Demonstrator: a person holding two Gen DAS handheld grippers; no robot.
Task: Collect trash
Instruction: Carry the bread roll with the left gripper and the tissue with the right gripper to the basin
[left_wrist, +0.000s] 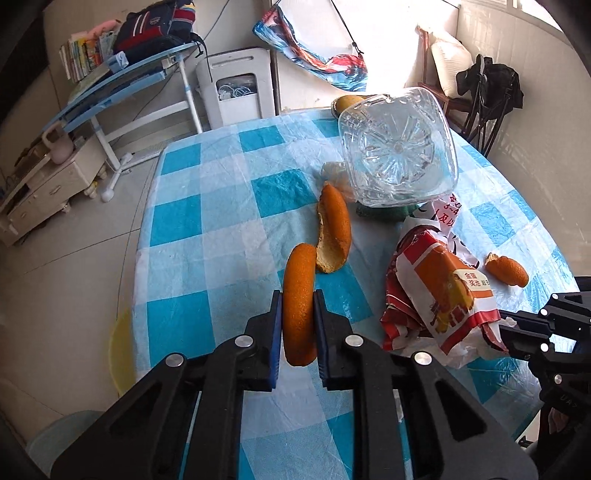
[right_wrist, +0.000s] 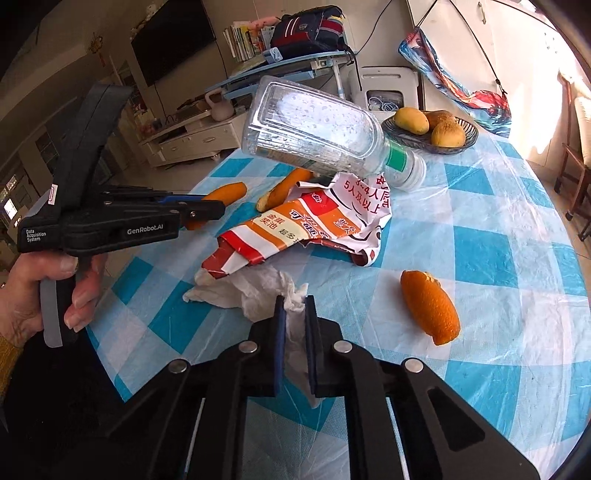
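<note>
Right, on the left side the left gripper is clamped on a curved strip of orange peel, its blue-lined pads pressing the peel from both sides, low over the blue-and-white checked tablecloth. A person's hand grips the handle of that tool, seen from the right wrist view. A second, longer piece of peel touches the tip of the held strip and lies on the cloth just beyond it.

Moving toward the middle, a crumpled red, orange and white snack wrapper lies flat on the table. An empty clear plastic bottle leans tilted across the wrapper's far end, its green-labelled neck pointing down to the cloth.

Just in front of the wrapper sits a wad of white tissue, one edge tucked under the wrapper. The right gripper is closed on the near end of that tissue, the paper pinched between its two pads.

Further right, a stubby piece of peel lies alone on the cloth, well apart from the rest. At the far right edge of the table a dark woven basket holds three yellowish fruits.
</note>
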